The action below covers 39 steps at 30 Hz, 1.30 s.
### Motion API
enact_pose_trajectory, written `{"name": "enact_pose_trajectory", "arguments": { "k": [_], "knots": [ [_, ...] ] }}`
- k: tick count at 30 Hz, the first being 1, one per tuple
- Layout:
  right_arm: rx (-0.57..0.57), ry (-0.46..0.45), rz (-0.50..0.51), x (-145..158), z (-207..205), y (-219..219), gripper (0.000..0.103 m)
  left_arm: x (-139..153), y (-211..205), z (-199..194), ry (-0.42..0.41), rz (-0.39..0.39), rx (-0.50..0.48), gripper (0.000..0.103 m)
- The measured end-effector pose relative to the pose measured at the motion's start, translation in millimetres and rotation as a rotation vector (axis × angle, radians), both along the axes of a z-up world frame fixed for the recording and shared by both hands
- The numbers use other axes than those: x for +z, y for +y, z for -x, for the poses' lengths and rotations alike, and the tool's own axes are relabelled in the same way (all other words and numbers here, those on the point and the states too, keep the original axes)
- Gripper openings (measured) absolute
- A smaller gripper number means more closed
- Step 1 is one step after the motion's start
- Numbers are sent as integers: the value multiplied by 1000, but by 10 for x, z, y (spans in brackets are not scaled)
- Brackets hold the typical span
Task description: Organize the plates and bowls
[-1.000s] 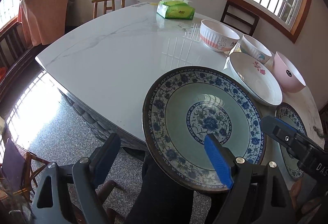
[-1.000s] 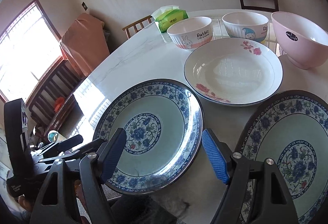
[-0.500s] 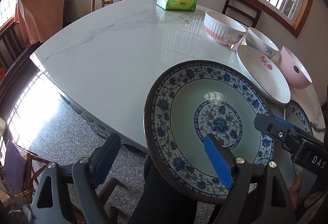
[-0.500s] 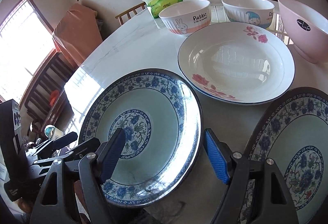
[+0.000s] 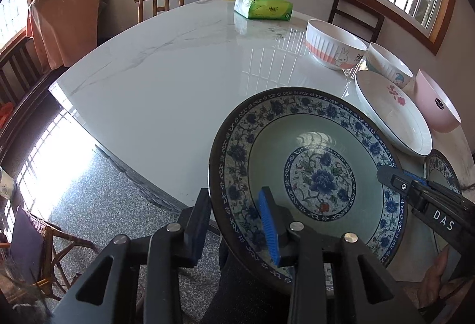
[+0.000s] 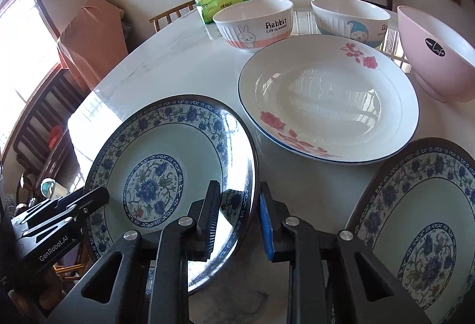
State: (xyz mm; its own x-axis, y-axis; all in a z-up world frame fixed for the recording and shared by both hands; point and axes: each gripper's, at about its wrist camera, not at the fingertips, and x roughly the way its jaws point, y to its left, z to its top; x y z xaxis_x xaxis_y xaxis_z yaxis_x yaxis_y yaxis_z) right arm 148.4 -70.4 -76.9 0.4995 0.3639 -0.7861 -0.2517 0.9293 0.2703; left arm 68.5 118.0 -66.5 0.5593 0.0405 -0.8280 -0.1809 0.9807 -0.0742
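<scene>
A blue-and-white floral plate [image 5: 311, 181] [image 6: 154, 187] juts over the near edge of the marble table [image 5: 178, 80]. My left gripper [image 5: 233, 223] is shut on its near-left rim, one finger inside and one outside. My right gripper [image 6: 239, 220] is shut on the opposite rim. Each gripper also shows in the other view: the right gripper [image 5: 386, 175] and the left gripper [image 6: 95, 199]. A matching blue plate [image 6: 430, 235] lies to the right. Behind are a white rose plate [image 6: 326, 104], a rabbit bowl [image 6: 255, 24], a gnome bowl [image 6: 350, 21] and a pink bowl [image 6: 436, 54].
A green tissue pack [image 5: 264, 3] sits at the table's far side. Wooden chairs [image 5: 160, 3] stand around the table, and an orange cloth [image 5: 65, 21] hangs at the left. The table's left half is bare marble. A person's dark-clothed leg is under the held plate.
Both grippers have narrowed from wide open and now clamp the blue plate's rim on opposite sides. Both cameras have moved closer to the plate.
</scene>
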Motion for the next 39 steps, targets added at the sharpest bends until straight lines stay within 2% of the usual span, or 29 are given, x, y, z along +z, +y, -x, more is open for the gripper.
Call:
{"name": "enact_pose_trajectory", "arguments": {
  "k": [19,28,34,35,39],
  "knots": [
    [31,-44,-19,39,-515,565,24,111,576,-449,-35,-23,107,30],
    [39,-54,6,-11,-580,706,24,-7,713,-598,-15,-30,127,29],
    [39,-58,-7,12,-586,724,25,15,728,-583,-50,-50,133,28],
    [29,-73,-8,37,-555,702,25,40,728,-556,-65,-51,135,29],
    [7,-168,-13,257,-353,577,32,170,670,-419,-126,-135,155,32]
  ]
}}
